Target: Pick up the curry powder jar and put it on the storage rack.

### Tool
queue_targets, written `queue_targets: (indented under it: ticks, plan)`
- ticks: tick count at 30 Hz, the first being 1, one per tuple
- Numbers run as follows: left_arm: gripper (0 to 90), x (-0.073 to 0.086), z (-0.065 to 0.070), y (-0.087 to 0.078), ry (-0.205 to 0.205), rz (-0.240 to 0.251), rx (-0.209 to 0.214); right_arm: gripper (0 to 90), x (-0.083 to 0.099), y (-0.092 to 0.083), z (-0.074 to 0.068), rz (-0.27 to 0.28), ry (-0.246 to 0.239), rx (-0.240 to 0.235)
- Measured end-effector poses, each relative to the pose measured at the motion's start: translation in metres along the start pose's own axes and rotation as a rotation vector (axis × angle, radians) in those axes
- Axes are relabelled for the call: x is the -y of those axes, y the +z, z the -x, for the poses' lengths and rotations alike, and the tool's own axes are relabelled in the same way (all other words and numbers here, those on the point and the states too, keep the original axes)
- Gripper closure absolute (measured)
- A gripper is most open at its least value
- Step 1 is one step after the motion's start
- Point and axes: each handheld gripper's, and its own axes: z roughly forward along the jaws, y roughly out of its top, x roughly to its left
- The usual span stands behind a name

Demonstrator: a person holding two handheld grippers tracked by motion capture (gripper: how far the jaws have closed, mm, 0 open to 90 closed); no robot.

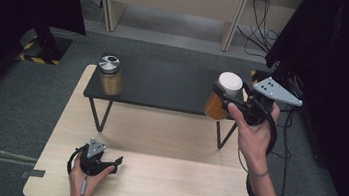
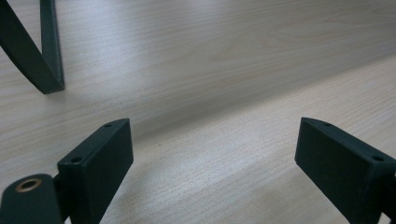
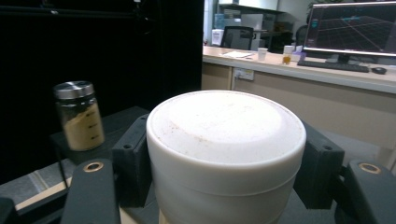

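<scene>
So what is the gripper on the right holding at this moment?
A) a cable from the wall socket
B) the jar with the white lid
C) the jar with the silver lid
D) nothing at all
B: the right gripper has its jaws closed on either side of the white-lidded jar, while the silver-lidded jar stands untouched on the black shelf.

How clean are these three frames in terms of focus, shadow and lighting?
High view: evenly lit table, black curtains at both sides swallow detail, overall slightly soft. Left gripper view: wood grain fairly sharp, the near fingers soft, a broad diagonal shadow across the boards. Right gripper view: the white-lidded jar looms large and a bit soft in the right gripper; the steel-lidded jar stands against darkness, the office behind is bright.
</scene>
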Motion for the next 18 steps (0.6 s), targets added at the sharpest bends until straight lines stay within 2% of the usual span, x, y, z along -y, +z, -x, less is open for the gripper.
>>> queue_targets:
  ticks: [7,11,18]
  plan:
    - [11.1,0.001,-0.001,-0.001,-0.003,0.005,0.002,34.2,-0.005,0.028,0.003,-0.020,0.016,0.026]
    - [11.1,0.001,-0.001,-0.001,-0.003,0.007,0.003,34.1,-0.002,0.045,0.005,-0.041,0.041,0.034]
    - [11.1,0.001,-0.001,-0.001,0.000,0.006,0.004,34.1,0.005,0.059,0.004,-0.071,0.043,0.054]
